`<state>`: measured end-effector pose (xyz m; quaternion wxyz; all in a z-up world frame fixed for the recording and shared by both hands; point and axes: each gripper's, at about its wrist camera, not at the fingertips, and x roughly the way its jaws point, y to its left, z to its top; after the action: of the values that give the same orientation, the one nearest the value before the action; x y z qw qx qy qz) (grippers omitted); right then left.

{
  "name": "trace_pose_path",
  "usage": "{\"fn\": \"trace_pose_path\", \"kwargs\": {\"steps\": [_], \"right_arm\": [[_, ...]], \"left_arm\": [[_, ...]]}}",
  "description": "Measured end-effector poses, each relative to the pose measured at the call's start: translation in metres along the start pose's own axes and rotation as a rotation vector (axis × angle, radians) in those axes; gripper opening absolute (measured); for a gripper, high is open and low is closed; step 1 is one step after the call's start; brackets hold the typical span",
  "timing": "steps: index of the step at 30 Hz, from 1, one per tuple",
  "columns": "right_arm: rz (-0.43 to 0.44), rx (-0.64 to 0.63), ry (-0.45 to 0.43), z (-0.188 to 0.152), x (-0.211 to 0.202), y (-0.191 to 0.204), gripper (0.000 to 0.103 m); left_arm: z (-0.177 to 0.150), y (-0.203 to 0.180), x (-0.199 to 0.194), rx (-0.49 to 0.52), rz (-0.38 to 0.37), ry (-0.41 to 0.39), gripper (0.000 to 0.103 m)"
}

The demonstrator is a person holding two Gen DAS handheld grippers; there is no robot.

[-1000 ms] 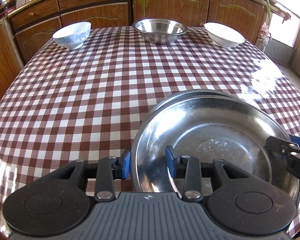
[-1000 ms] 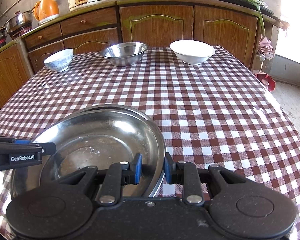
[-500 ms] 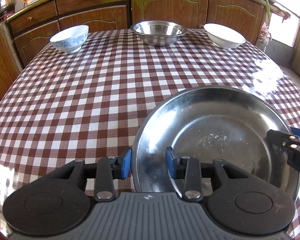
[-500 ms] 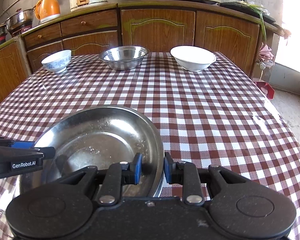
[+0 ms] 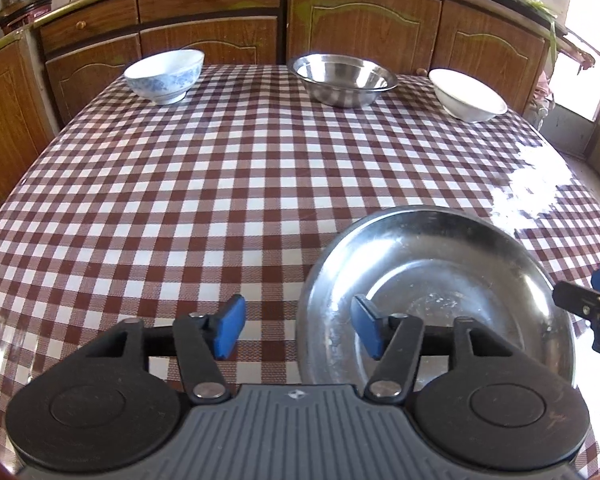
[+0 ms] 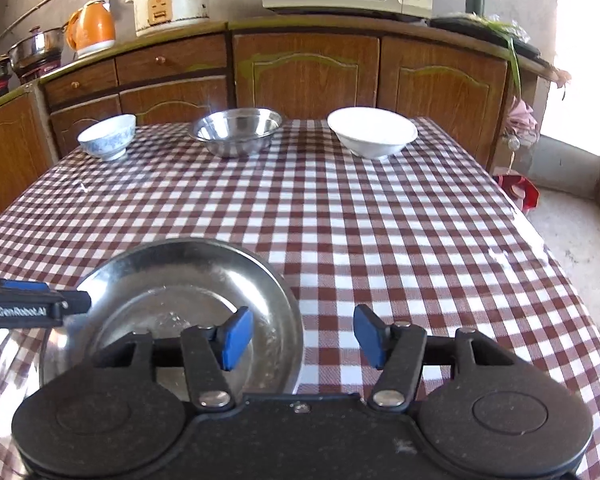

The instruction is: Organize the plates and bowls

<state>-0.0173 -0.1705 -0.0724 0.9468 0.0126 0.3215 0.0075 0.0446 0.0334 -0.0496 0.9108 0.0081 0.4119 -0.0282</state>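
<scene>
1. Two grippers are releasing at once. The left gripper (image 5: 298,330) has its jaws opening; the near-left rim of the steel plate (image 5: 440,280) stands between the blue pads (image 5: 230,330), and neither pad presses on it.
2. The right gripper (image 6: 302,338) is likewise opening, straddling the plate's near-right rim with clear gaps on both sides. Nothing is held by either tool.
3. Location of the task item: the steel plate lies flat on the checked tablecloth (image 5: 220,184), lower right of the left wrist frame and lower left of the right wrist frame.
4. Recommended practice for this step, as a judgement: let both jaws spread fully before drawing back, then withdraw along the fingers' line so the inner pads do not catch the rim and drag or tip the plate. Steel on glossy cloth is likely to slide easily.
5. Whether a second plate sits beneath the top one cannot be told from these views.
6. Count, plates: one seen for certain.
7. Count, bowls: three, in a row along the upper part of both frames, well apart from one another: the blue-patterned bowl (image 5: 164,74) at upper left, the steel bowl (image 5: 344,80) at upper centre, the white bowl (image 5: 466,96) at upper right.
8. Count, grippers: two.
</scene>
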Motion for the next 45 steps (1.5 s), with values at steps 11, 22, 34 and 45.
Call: {"fn": "trace_pose_path", "kwargs": {"steps": [11,22,34,45], "right_arm": [[0.128,0.127,0.104,-0.011,0.023,-0.015,0.062],[0.145,0.140,0.088,-0.008,0.024,-0.011,0.026],[0.157,0.083,-0.002,0.031,0.009,0.000,0.026],[0.162,0.040,-0.079,0.072,0.005,0.008,0.026]], "left_arm": [[0.002,0.002,0.024,-0.022,-0.087,0.065,0.050],[0.008,0.001,0.020,-0.025,-0.113,0.056,0.038],[0.042,0.002,-0.015,-0.024,-0.057,-0.028,0.039],[0.076,0.004,-0.029,-0.023,-0.022,-0.097,0.040]]}}
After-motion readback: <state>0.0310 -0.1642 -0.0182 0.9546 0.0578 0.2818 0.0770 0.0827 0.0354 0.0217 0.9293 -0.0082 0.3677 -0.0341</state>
